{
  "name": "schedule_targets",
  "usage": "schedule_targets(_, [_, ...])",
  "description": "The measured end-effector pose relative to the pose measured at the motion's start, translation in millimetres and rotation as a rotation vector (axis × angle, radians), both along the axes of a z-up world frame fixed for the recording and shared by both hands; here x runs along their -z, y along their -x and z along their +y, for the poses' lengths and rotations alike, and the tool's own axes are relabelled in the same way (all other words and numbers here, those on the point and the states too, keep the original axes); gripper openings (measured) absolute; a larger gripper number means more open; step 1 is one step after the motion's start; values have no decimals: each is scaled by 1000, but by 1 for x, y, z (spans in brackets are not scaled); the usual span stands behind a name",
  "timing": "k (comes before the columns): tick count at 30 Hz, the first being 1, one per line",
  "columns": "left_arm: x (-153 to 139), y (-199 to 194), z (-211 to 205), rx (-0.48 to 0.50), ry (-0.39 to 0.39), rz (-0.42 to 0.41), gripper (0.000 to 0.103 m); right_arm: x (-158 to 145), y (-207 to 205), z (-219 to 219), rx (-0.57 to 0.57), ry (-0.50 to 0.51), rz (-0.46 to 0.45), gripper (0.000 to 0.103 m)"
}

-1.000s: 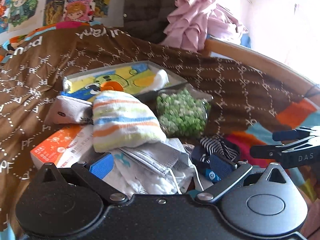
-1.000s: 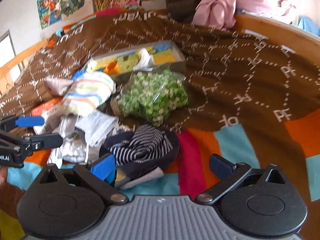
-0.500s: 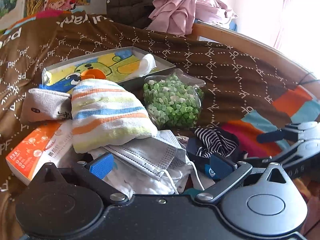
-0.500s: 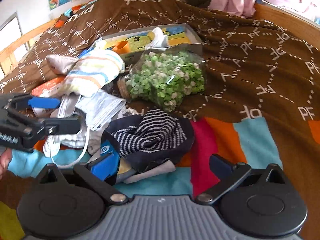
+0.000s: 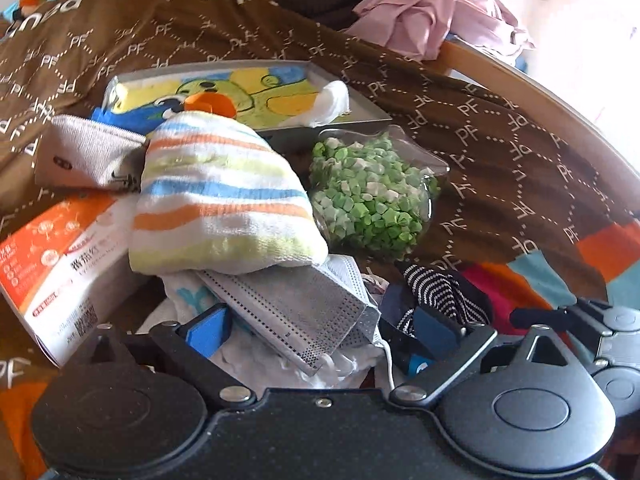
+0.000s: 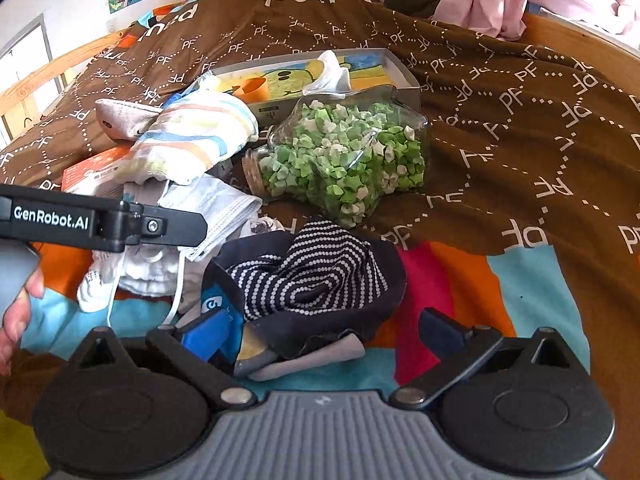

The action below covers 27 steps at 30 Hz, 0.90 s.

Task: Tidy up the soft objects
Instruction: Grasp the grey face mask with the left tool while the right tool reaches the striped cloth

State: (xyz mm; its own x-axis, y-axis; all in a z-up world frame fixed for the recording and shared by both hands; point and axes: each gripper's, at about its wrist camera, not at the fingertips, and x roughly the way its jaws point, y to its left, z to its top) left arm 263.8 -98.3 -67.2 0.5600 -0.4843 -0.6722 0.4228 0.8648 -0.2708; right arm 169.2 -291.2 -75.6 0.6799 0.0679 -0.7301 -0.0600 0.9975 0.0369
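Observation:
A heap of soft things lies on the bed. A folded striped towel [image 5: 216, 196] rests on a grey face mask [image 5: 296, 304] and a crumpled white cloth [image 5: 260, 364]. My left gripper [image 5: 320, 328] straddles the mask and white cloth. Its jaws are closing, with the pads still apart from the fabric. A dark cloth with white dotted stripes [image 6: 312, 276] lies bunched between the wide fingers of my right gripper [image 6: 324, 330], which is open. The left gripper's finger [image 6: 176, 226] reaches in from the left over the mask [image 6: 216, 208].
A clear bag of green paper stars [image 6: 344, 156] lies behind the pile, with a cartoon-printed tin [image 5: 240, 92] beyond it. An orange and white box [image 5: 60, 256] and a grey pouch [image 5: 88, 156] sit on the left. Pink clothes [image 5: 432, 4] hang over the wooden bed frame [image 5: 520, 80].
Both grippers have sunk closer to the pile. The left one has come in around the mask and white cloth, and the right one around the dark striped cloth.

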Motion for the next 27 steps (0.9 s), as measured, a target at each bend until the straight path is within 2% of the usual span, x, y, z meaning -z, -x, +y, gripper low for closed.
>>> schedule_targets(4, [0, -3, 0, -30, 12, 23, 90, 2, -4, 1, 5, 4, -8, 102])
schedule_targets(9, [0, -8, 4, -68, 63, 65, 81, 2, -5, 1, 4, 4, -15, 102])
schedule_targets(13, [3, -11, 6, -71, 103, 80, 63, 1, -5, 1, 11, 5, -24, 102])
schedule_targets(17, [7, -12, 7, -80, 135, 97, 62, 0, -4, 0, 18, 2, -29, 102])
schedule_targets(19, [9, -12, 11, -96, 188, 120, 62, 0, -5, 0, 19, 2, -27, 102])
schedule_targets(23, [14, -17, 22, -143, 298, 186, 71, 0, -6, 1, 20, 5, -27, 102])
schedule_targets(27, [20, -24, 32, -196, 385, 258, 72, 2, -7, 1, 23, 5, -29, 102])
